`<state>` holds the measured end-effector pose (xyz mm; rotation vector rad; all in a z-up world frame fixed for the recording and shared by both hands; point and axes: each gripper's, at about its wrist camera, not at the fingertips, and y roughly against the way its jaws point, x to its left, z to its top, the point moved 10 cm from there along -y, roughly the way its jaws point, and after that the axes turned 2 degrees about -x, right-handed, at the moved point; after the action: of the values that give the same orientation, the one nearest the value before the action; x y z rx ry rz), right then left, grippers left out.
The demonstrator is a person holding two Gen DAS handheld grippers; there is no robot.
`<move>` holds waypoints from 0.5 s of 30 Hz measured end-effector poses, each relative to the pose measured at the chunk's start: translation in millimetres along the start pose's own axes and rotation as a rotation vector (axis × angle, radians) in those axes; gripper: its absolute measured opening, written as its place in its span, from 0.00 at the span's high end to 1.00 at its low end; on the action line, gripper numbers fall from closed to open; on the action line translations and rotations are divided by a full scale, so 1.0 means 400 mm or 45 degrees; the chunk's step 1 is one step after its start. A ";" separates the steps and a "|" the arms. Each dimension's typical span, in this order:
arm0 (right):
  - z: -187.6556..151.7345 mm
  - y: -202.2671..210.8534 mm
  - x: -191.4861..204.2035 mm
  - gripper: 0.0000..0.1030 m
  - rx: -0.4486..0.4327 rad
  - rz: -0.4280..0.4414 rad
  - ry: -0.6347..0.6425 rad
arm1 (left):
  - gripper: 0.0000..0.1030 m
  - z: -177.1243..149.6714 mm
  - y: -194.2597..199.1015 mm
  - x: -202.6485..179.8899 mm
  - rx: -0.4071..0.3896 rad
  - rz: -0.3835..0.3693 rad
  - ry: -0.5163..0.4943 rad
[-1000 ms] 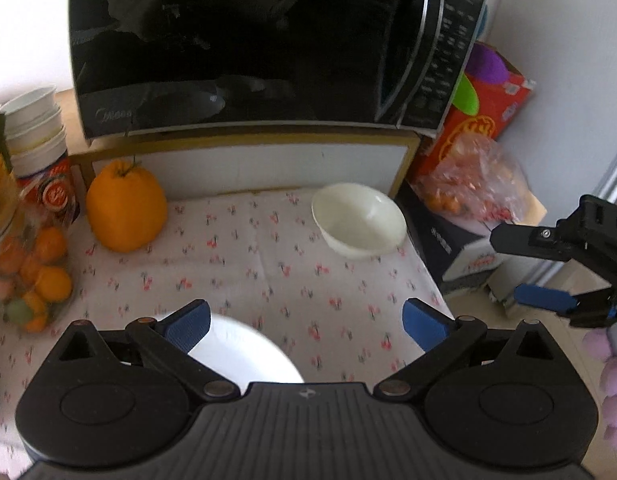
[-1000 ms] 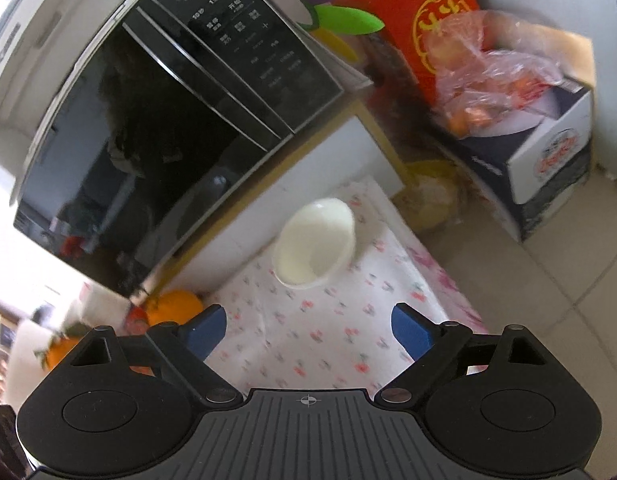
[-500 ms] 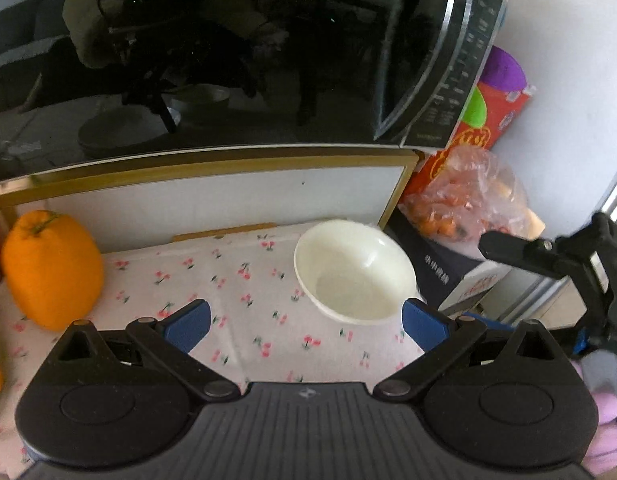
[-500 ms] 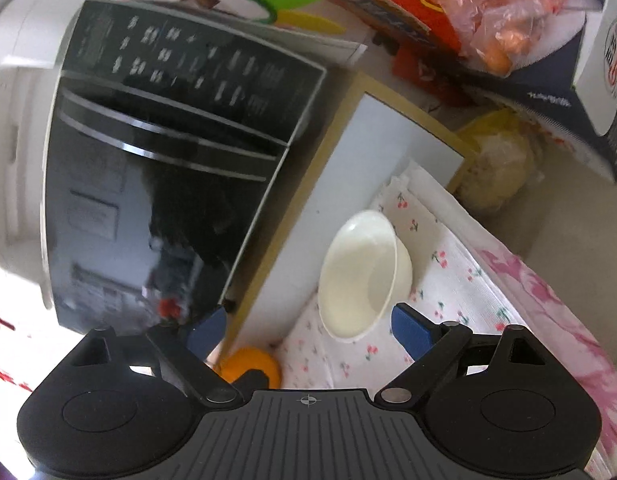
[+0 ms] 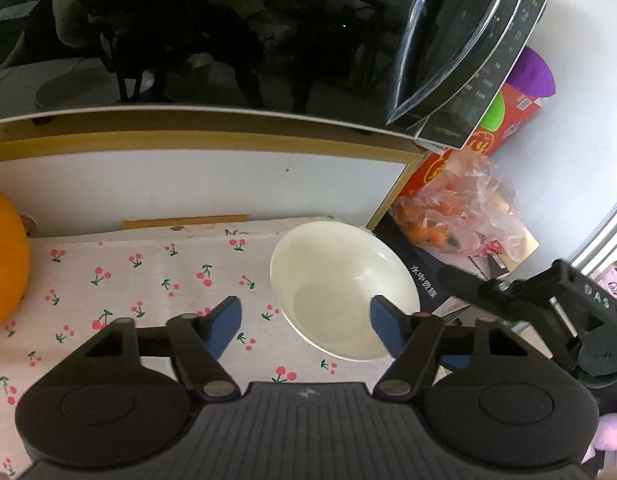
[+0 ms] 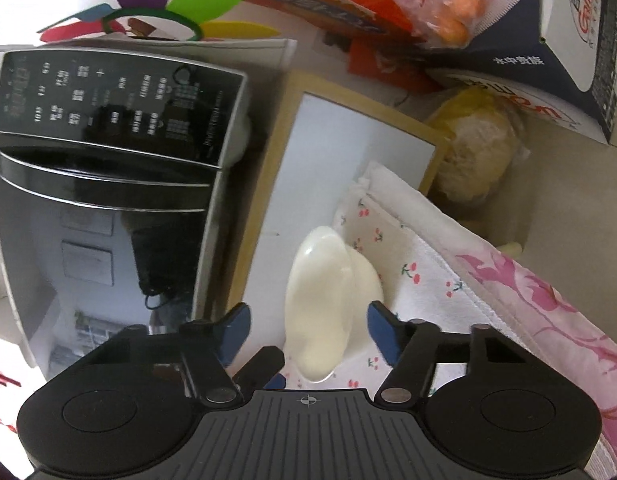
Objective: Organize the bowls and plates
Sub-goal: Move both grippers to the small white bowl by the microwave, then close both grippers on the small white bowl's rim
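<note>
A white bowl (image 5: 340, 288) sits upright on the cherry-print tablecloth (image 5: 148, 280), near its right edge. My left gripper (image 5: 304, 326) straddles the bowl's near rim: the right pad (image 5: 384, 328) is over the inside, the left pad (image 5: 224, 324) stays outside and apart from the wall. Its jaws are closing. In the rolled right wrist view the bowl (image 6: 324, 304) stands between the pads of my right gripper (image 6: 308, 332), whose jaws are also closing, with a gap on the left side. The right gripper (image 5: 548, 312) comes in from the bowl's right.
A black microwave (image 5: 228, 40) sits on a shelf right behind the cloth. A large orange fruit (image 5: 4, 260) stands far left. Right of the table are a dark box (image 5: 424, 280) topped by a bag of oranges (image 5: 460, 208), a red carton (image 5: 508, 120) and pink floral cloth (image 6: 548, 312).
Both grippers have come down and in toward the bowl, and their jaws have narrowed around it. The right wrist view has rolled. The bowl has not moved.
</note>
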<state>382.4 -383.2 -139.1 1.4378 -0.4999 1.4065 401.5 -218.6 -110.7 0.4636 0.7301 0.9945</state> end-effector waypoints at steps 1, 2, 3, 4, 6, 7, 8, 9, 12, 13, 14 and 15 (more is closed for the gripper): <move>-0.001 -0.006 -0.002 0.48 -0.002 -0.012 0.002 | 0.45 0.002 -0.004 0.002 0.002 0.005 0.002; -0.004 -0.009 -0.004 0.53 -0.006 -0.025 0.008 | 0.47 0.003 -0.007 0.004 0.002 0.009 0.005; -0.006 -0.012 -0.005 0.56 -0.011 -0.039 0.019 | 0.52 0.002 -0.010 0.006 0.002 0.015 0.007; -0.008 -0.015 -0.006 0.59 -0.017 -0.056 0.034 | 0.55 0.003 -0.012 0.007 0.001 0.025 0.007; -0.009 -0.018 -0.009 0.67 -0.030 -0.094 0.068 | 0.60 0.003 -0.012 0.013 -0.004 0.048 0.001; -0.012 -0.015 -0.008 0.68 -0.034 -0.107 0.080 | 0.64 0.004 -0.015 0.017 -0.007 0.058 -0.001; -0.013 -0.016 -0.010 0.71 -0.037 -0.119 0.087 | 0.66 0.003 -0.017 0.019 -0.009 0.065 -0.001; -0.014 -0.015 -0.012 0.75 -0.040 -0.129 0.091 | 0.70 0.003 -0.018 0.021 -0.009 0.071 -0.001; -0.014 -0.010 -0.019 0.80 -0.053 -0.147 0.095 | 0.78 -0.004 -0.024 0.020 0.001 0.078 -0.009; -0.012 -0.010 -0.022 0.81 -0.055 -0.150 0.094 | 0.81 -0.007 -0.028 0.017 0.006 0.080 -0.016; -0.012 -0.009 -0.024 0.83 -0.056 -0.153 0.093 | 0.82 -0.009 -0.035 0.014 0.008 0.082 -0.023; -0.012 -0.008 -0.025 0.86 -0.057 -0.155 0.092 | 0.84 -0.011 -0.037 0.011 0.009 0.084 -0.033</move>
<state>380.6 -381.5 -150.4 1.3544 -0.3887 1.3369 408.4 -221.7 -124.8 0.5083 0.6992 1.0464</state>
